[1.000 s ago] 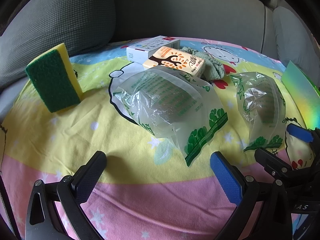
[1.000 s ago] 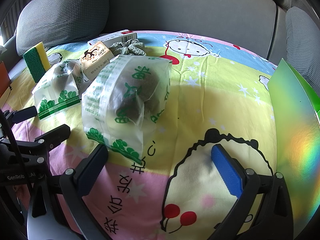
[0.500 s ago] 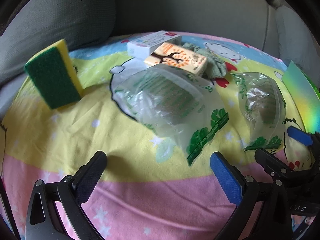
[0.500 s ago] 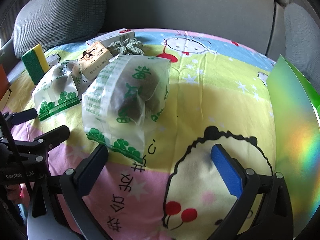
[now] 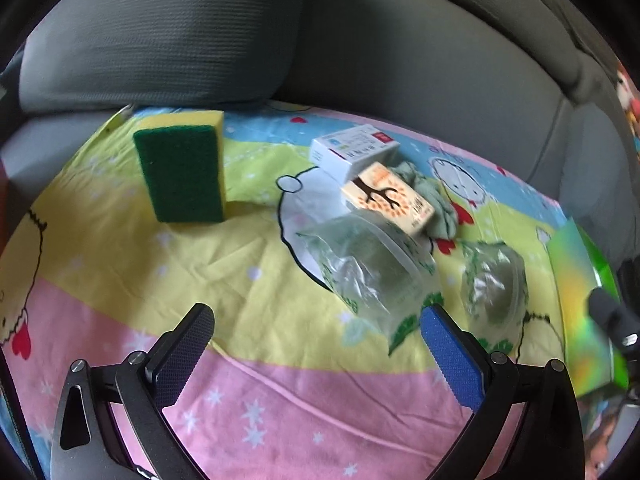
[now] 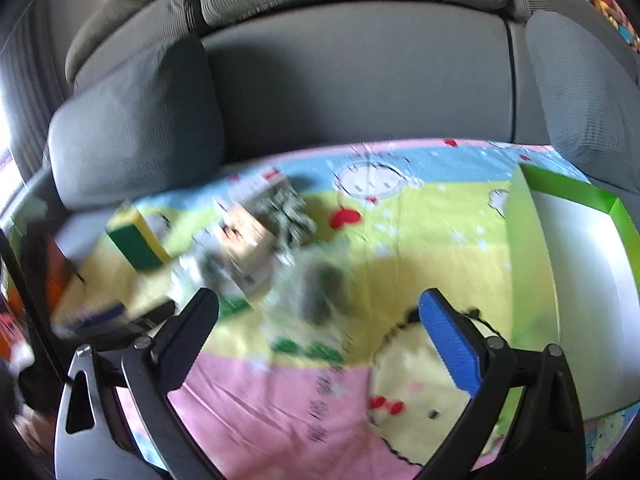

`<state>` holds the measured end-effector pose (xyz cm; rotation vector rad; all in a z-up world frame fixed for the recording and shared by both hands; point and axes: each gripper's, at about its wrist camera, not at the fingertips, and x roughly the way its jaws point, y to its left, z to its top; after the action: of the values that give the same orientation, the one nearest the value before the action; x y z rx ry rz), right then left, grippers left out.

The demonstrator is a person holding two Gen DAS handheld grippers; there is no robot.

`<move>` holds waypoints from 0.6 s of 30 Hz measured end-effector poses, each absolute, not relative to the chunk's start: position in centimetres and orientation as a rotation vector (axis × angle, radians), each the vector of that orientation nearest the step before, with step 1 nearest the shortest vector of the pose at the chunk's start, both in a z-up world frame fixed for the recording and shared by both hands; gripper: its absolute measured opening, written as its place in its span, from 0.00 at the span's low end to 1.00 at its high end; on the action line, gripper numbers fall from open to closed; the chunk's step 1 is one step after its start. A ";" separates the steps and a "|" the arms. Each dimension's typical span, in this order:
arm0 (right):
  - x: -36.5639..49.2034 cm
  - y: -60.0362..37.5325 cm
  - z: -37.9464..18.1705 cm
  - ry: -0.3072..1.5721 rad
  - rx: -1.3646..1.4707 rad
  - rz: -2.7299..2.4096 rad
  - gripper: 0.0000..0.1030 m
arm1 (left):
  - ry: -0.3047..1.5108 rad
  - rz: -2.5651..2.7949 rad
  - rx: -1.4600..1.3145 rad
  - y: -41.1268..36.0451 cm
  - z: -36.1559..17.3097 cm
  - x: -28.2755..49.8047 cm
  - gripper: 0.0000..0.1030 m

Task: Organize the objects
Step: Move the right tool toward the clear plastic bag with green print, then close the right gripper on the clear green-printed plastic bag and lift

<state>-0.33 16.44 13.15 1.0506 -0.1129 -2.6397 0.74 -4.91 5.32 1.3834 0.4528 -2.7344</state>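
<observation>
Clear plastic bag with green print, dark contents inside, lies on the cartoon-print sheet ahead of the left gripper, nearer its blue right finger than its black one. Left gripper: released, jaws wide, nothing between them. A second, smaller bag lies right of the first, apart from it. Behind: orange-patterned carton touching a white box, with a green scrunchie beside them. Green-and-yellow sponge stands on edge, well left.

Right gripper: released, empty; the bag lies ahead between its fingers, heavily blurred. Green box, open with white interior, to the right.

Versus 1.0 s ago: both cameras have pulled up and back; the bags now sit further from the fingertips, the sofa back fills more of each view, and the green box's inside has come into sight.
</observation>
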 end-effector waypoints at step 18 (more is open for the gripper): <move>-8.0 8.5 7.8 -0.356 1.356 -2.207 0.41 | 0.712 -2.747 1.552 -5.0 3.0 -3.1 0.80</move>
<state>-8.01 8.50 7.75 1.3559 -0.3564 -2.2068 -3.06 -5.05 3.00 1.5521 0.7125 -2.7466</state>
